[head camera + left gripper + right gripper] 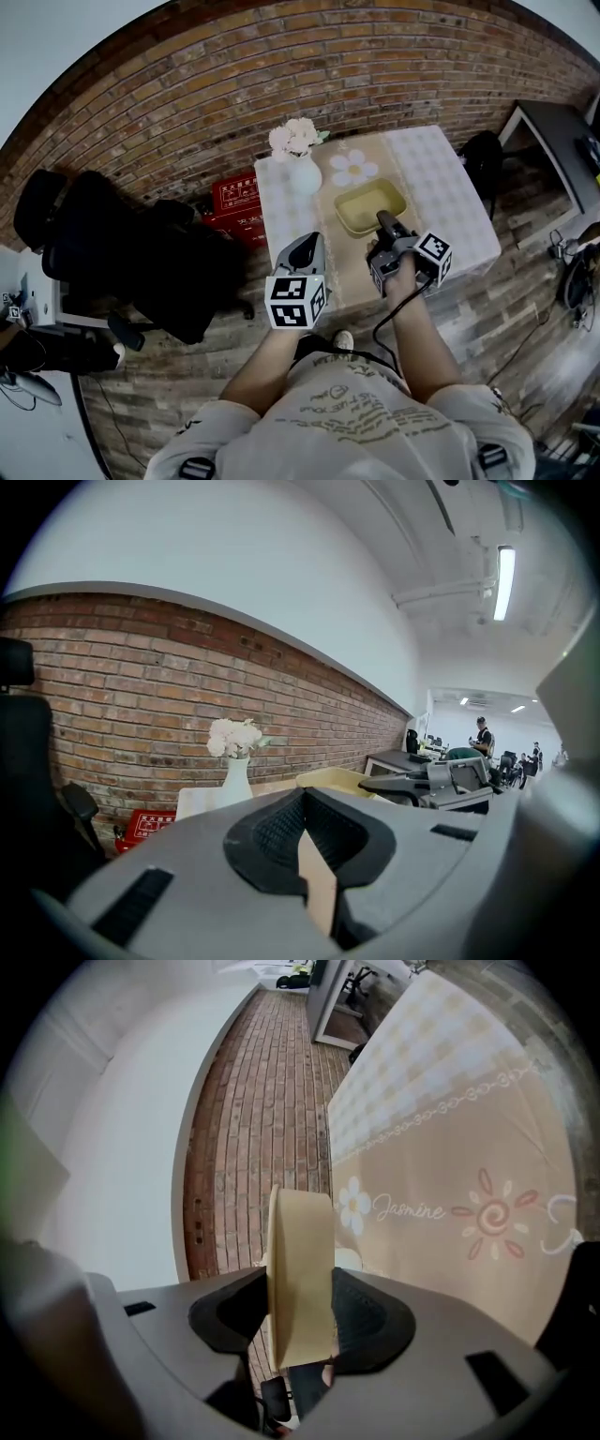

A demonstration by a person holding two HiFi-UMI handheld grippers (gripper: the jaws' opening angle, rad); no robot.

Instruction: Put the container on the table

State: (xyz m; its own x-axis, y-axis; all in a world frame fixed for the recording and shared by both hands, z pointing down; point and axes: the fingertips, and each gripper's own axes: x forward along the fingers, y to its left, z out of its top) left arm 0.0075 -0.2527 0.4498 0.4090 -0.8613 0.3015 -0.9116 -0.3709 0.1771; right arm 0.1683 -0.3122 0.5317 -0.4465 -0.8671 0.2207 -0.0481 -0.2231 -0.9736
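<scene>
Left gripper (302, 799): dark ribbed fingers (272, 832) pressed together, nothing held. Right gripper (300, 1283): fingers (375, 1321) clenched on near wall of container (302, 1232). Container pale yellow, smooth, shallow rounded rectangle, over counter (450, 202) just right of white vase (305, 176); contact with beige flower-print cloth (450, 1147) unclear. Vase holds pale pink flowers (294, 137). Brick wall (187, 84) behind vase.

The right gripper (384, 223) covers the near rim of the container (361, 208). In the left gripper view, distant people (481, 731) are too small to make out.
</scene>
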